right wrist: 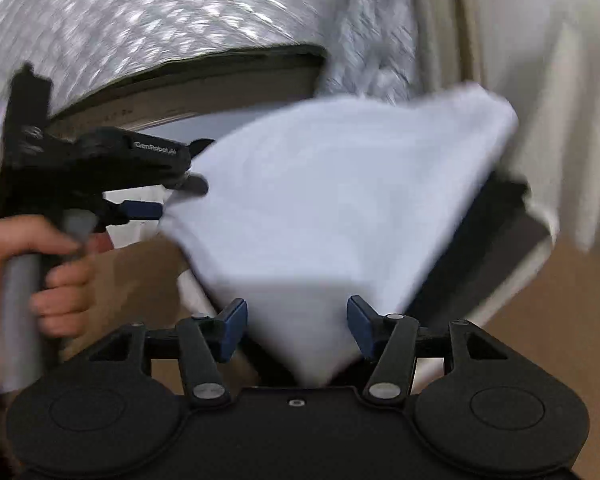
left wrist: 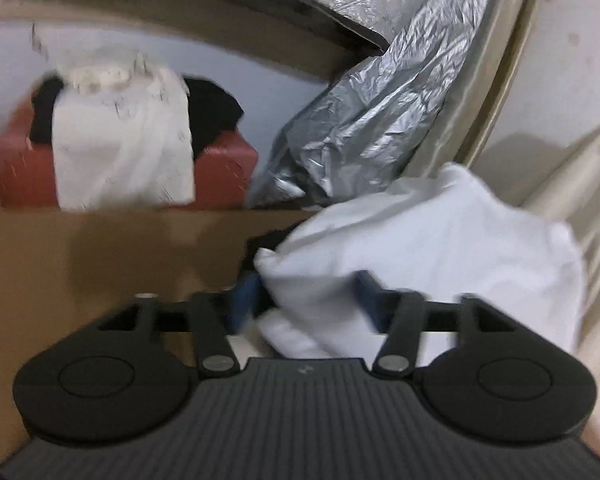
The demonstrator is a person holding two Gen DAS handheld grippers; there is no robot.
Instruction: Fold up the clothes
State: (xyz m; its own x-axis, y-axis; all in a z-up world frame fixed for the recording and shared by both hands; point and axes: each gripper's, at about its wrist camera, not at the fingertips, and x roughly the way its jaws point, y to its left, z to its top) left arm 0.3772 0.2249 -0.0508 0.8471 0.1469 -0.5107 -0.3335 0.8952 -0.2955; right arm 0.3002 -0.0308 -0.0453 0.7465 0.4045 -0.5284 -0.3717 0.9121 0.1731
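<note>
While both grippers hold the white cloth (right wrist: 340, 208) up above the brown table (left wrist: 80, 256), it hangs bunched between them. The left gripper (left wrist: 306, 300) has its blue pads (left wrist: 246, 300) pinching a wad of the cloth, which billows ahead and to its right. The right gripper (right wrist: 296, 328) has a corner of the cloth caught between its pads (right wrist: 234, 328); the rest spreads ahead of it. To its left, a hand (right wrist: 48, 276) grips the other tool's handle. Far ahead of the left gripper, a red box (left wrist: 224, 172) carries white and black garments, beside crumpled silver foil (left wrist: 360, 120).
</note>
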